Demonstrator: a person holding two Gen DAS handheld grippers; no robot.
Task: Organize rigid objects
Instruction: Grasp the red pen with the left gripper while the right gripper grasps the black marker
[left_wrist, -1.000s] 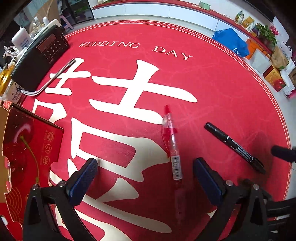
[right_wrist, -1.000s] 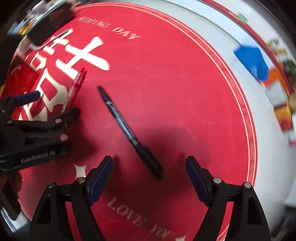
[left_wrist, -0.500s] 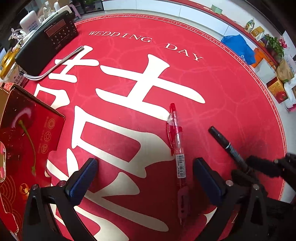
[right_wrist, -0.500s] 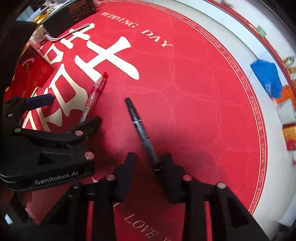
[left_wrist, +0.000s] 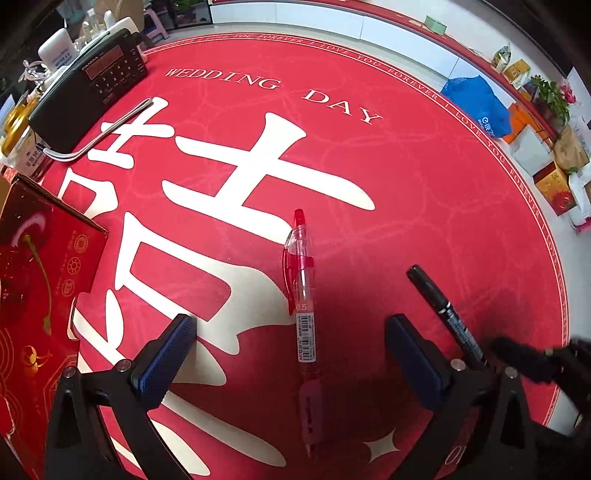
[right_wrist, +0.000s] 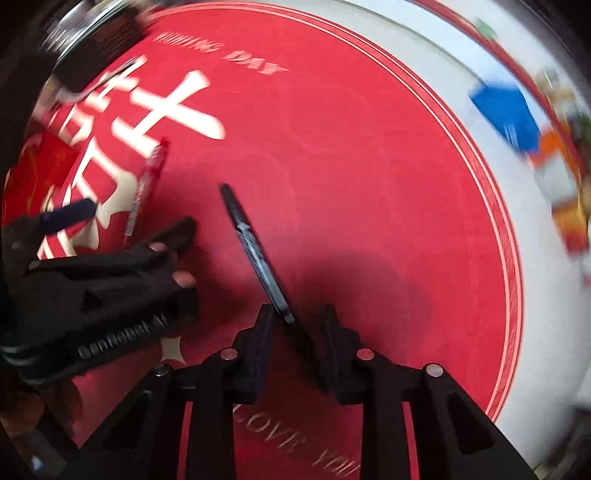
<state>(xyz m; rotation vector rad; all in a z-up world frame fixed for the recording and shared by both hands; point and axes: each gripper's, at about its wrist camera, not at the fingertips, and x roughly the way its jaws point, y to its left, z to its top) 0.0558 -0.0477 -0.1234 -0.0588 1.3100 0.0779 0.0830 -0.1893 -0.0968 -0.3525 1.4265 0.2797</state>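
A red gel pen (left_wrist: 303, 295) lies on the red tablecloth (left_wrist: 406, 166), pointing away from me. My left gripper (left_wrist: 290, 332) hangs open over it, with the pen's lower half between its wide-apart blue pads and untouched. To the right lies a black marker (left_wrist: 439, 302). In the right wrist view the black marker (right_wrist: 251, 243) runs up and left from my right gripper (right_wrist: 295, 328), whose jaws are shut on its near end. The red gel pen (right_wrist: 147, 184) and my left gripper (right_wrist: 127, 221) show at the left of that blurred view. My right gripper (left_wrist: 491, 354) appears at the left view's right edge.
A red gift box (left_wrist: 37, 295) lies at the left. A black radio (left_wrist: 92, 92) with a bent metal rod (left_wrist: 103, 133) stands at the far left, with bottles behind it. The floor beyond the table holds a blue bag (left_wrist: 476, 107) and several boxes.
My right gripper has come down over the black marker's near end and shut on it. My left gripper stays open, and the red pen has drifted toward the middle of its gap.
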